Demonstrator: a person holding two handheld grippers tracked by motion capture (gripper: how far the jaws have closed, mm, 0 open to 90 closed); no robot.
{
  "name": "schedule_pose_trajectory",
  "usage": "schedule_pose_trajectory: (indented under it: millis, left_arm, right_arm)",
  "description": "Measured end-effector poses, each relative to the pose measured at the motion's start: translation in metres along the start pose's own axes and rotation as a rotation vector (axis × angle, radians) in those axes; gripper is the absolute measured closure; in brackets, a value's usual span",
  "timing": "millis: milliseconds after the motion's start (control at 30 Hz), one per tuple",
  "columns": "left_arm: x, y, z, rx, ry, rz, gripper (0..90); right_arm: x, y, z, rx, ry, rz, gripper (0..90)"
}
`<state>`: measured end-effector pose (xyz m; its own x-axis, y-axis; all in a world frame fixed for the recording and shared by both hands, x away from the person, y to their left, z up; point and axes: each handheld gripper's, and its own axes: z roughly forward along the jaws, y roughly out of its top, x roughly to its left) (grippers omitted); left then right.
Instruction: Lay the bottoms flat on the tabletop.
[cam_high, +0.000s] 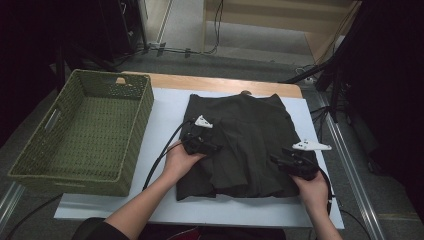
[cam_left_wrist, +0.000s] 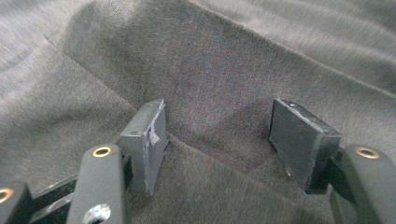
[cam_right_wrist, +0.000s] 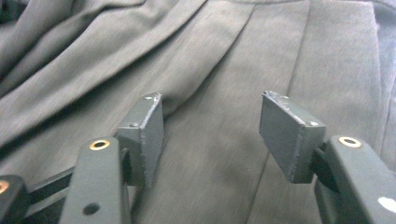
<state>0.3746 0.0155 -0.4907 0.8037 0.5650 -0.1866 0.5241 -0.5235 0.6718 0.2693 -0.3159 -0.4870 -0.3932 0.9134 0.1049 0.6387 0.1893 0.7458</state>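
I see a dark folded garment lying flat in the middle of the white desk, nearer its right half, pleats and folds running near to far. My left gripper sits over the garment's left part, fingers about half apart, nothing pinched between them; in the left gripper view the pads hang just over a fold of the cloth, whether they touch it I can't tell. My right gripper is at the garment's right near edge, fingers also roughly half open, cloth lying below the gap, no grip on it. Green woven basket stands on the left of the desk, well apart from the garment. Person's left hand and right hand come in from the near side.
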Motion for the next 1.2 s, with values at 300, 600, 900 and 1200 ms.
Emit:
schedule_pose_trajectory:
  millis: [300, 600, 900, 1200]
  left_arm:
    - [-0.007, -0.016, 0.01, -0.05, -0.003, -0.007, 61.6]
    - [-0.006, -0.015, -0.001, 0.029, -0.022, -0.037, 88.9]
    - [-0.01, -0.015, -0.047, 0.032, -0.046, -0.05, 89.4]
    - [-0.005, -0.022, -0.057, -0.021, -0.042, -0.074, 75.2]
  right_arm:
    - [-0.008, 0.005, 0.045, 0.091, -0.04, -0.016, 37.8]
    - [-0.005, 0.008, 0.044, 0.142, -0.01, 0.011, 81.2]
    - [0.003, 0.008, 0.028, 0.177, 0.057, -0.011, 85.4]
    - [-0.019, 0.023, 0.014, 0.002, 0.011, 0.021, 61.2]
